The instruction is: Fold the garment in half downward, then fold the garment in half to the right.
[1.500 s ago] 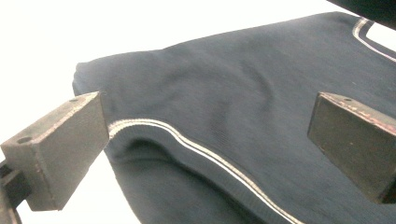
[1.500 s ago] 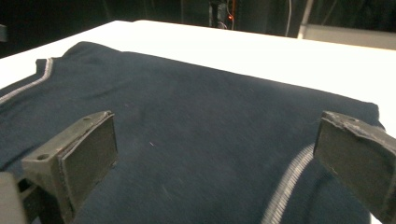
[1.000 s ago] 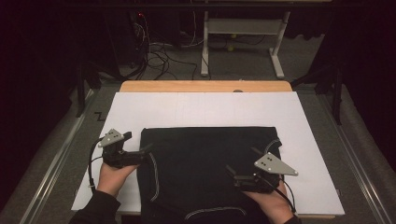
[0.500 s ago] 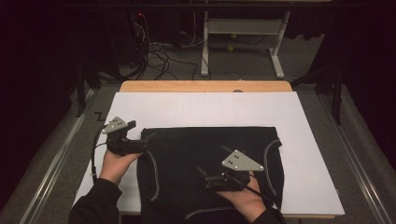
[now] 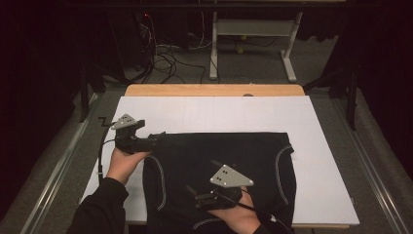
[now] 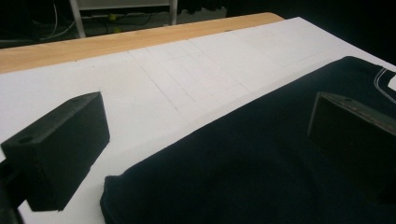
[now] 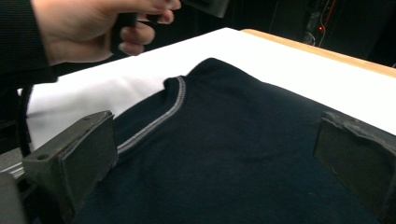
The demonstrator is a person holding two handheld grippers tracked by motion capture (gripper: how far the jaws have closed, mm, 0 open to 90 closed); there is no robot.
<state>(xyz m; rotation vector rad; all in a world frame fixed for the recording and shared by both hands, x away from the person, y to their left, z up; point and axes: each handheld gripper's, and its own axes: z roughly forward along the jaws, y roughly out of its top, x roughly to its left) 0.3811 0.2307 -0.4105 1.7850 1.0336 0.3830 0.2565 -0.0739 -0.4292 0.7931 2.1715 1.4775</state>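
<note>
Jaws of left gripper (image 5: 155, 140) and right gripper (image 5: 195, 201) apart, empty, over dark garment (image 5: 224, 165) lying flat at near edge of white-covered counter (image 5: 321, 146): judged soft, light, limp; best pinched at its stitched hem or far-left corner.

No legible text or labels

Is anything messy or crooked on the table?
Nothing stands out. The dark garment lies flat and fairly square on the white sheet, with no bunching visible. The left gripper and right gripper hover over it with jaws open.
</note>
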